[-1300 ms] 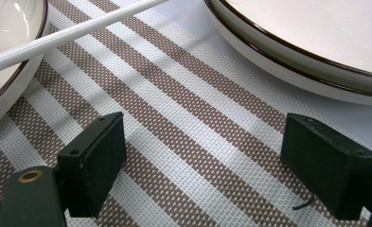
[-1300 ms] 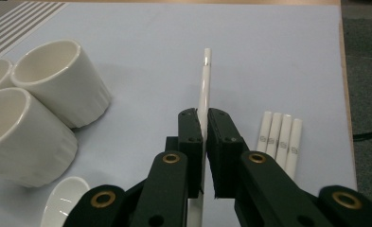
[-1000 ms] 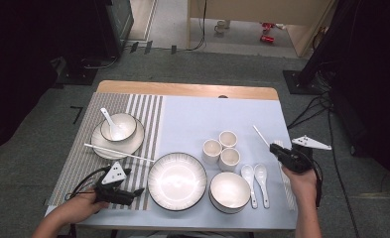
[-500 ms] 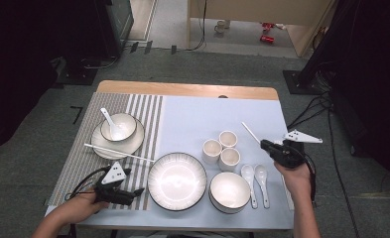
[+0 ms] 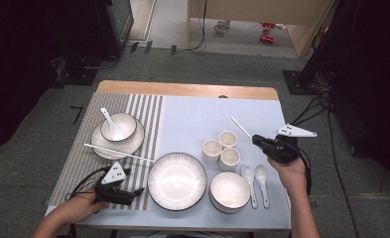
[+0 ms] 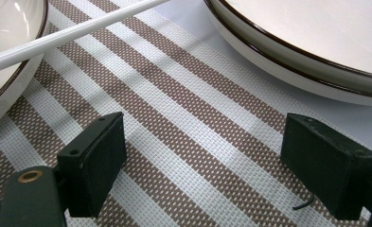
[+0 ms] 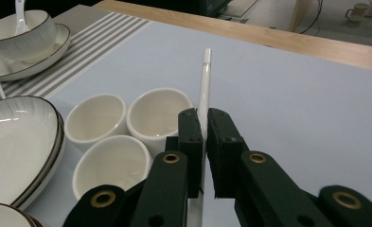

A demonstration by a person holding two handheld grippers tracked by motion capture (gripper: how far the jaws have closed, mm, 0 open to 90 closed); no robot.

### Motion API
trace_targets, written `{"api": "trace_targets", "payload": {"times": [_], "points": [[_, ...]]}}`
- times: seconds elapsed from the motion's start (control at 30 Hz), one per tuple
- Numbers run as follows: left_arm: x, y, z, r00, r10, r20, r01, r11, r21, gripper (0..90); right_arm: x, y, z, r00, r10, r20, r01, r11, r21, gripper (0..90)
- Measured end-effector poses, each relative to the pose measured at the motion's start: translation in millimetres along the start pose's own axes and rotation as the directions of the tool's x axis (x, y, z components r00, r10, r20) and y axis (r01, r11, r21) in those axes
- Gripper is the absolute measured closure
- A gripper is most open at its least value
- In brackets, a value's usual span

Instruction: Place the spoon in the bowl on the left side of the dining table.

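One white chopstick sits pinched between my right gripper's jaws, lifted off the blue table just right of the three small cups, tip angled toward the far edge. My left gripper rests low on the striped placemat, jaws spread, nothing between them, beside the large plate.
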State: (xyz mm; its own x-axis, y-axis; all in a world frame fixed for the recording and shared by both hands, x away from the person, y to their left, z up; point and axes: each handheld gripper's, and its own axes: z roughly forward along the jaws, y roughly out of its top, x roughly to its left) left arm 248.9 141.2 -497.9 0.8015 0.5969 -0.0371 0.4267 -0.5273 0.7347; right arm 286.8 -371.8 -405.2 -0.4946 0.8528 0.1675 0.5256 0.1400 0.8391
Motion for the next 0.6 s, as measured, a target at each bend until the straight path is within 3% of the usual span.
{"api": "trace_targets", "payload": {"times": [0.4,0.6], "points": [[0.2,0.0,-0.1,1.0000,0.000,0.000,0.000,1.0000,0.000,15.2,18.4,22.2,6.4,0.9957,-0.056,-0.074,0.057,0.998,0.013,85.1],[0.1,0.0,0.0,1.0000,-0.001,0.000,0.001,1.0000,-0.002,15.2,29.7,34.6,10.9,0.9888,-0.085,-0.122,0.087,0.996,0.015,85.1]]}}
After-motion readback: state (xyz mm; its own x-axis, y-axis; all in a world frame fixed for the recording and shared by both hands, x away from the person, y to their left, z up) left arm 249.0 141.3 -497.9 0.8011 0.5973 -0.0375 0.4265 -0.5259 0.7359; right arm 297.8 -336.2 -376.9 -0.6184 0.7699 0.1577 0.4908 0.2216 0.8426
